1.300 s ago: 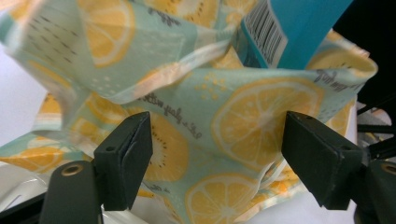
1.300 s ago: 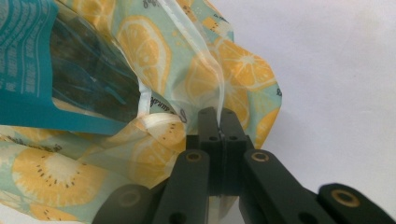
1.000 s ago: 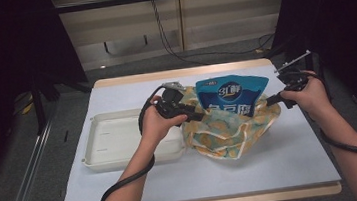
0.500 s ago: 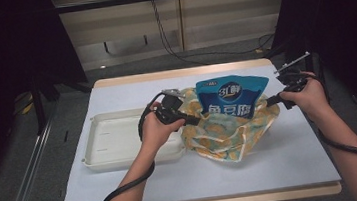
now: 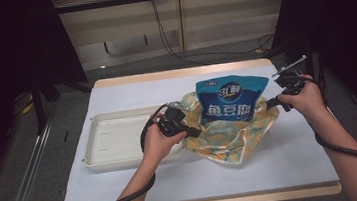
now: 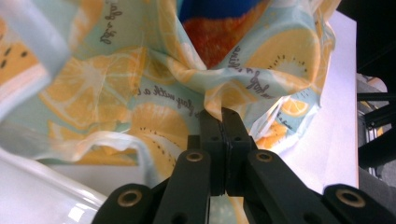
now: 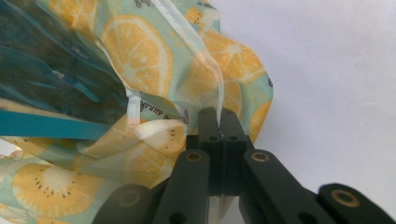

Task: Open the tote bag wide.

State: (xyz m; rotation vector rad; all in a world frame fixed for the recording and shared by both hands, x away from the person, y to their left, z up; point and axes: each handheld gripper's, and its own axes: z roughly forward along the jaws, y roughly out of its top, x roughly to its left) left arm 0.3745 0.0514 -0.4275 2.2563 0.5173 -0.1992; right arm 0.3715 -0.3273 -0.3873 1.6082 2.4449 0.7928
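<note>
High view: on the table point(image 5: 126, 196), a blue snack packet point(image 5: 230, 99) stood in the orange-print bag point(image 5: 230, 137), beside a white tray point(image 5: 115, 142). Left gripper view: left gripper point(image 6: 223, 122) pinched the bag's edge. Right gripper view: right gripper point(image 7: 218, 122) clamped its opposite rim.

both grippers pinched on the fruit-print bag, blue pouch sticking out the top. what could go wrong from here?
1. Each hold is thin: the left gripper and right gripper clamp only the edge of the fruit-print bag, so the film may slip or tear if pulled apart.
2. The blue pouch stands largely out of the bag's mouth; tilting or lifting could tip it onto the table.
3. The white tray sits right beside the left hand; a sideways move might knock it.
</note>
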